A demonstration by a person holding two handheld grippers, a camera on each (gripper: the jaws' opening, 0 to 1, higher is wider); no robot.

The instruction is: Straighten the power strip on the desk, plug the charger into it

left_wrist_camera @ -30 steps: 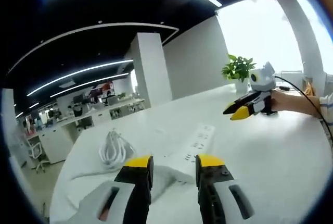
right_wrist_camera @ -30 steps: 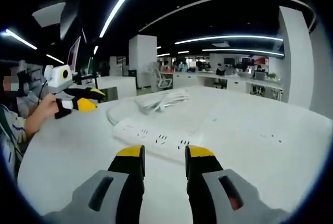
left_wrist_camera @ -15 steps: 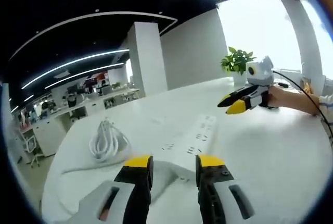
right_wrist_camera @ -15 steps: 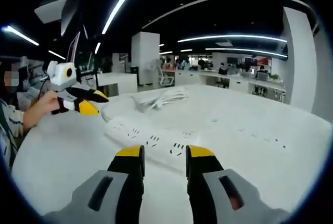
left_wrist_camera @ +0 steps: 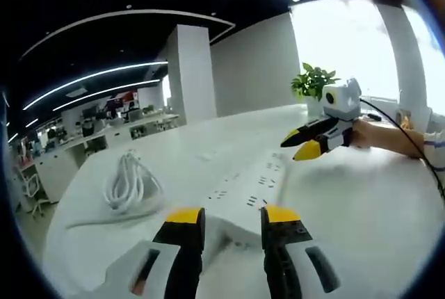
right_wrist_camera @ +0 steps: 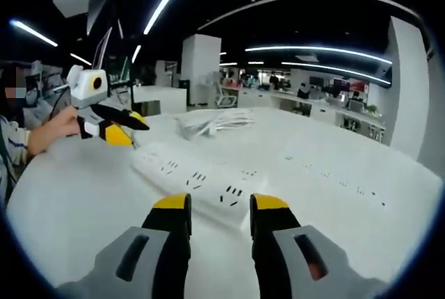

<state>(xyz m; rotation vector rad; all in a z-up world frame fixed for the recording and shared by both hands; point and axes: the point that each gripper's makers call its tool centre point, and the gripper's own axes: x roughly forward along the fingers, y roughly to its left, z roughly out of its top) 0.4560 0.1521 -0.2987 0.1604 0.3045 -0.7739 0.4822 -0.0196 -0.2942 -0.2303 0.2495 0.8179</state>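
A long white power strip (left_wrist_camera: 256,186) lies on the white desk (left_wrist_camera: 361,208), running away from my left gripper (left_wrist_camera: 233,215). That gripper is open, and the strip's near end sits just beyond and between its yellow tips. In the right gripper view the same strip (right_wrist_camera: 200,176) lies slantwise just ahead of my right gripper (right_wrist_camera: 220,203), which is open and holds nothing. A coiled white cable (left_wrist_camera: 127,183) rests left of the strip, and it is the cable (right_wrist_camera: 214,122) beyond the strip's far side. The right gripper (left_wrist_camera: 297,144) hovers over the strip's far end. The left gripper (right_wrist_camera: 131,130) hangs near the strip's left end.
A potted plant (left_wrist_camera: 311,83) stands at the desk's far edge by the bright window. A person's hand (left_wrist_camera: 379,135) and sleeve hold the right gripper. The desk is round-edged, with an office of desks and chairs (right_wrist_camera: 306,97) behind it.
Both grippers have closed in on the power strip, which now looks larger and nearer in each view. The strip itself has not visibly moved, and both grippers stay open.
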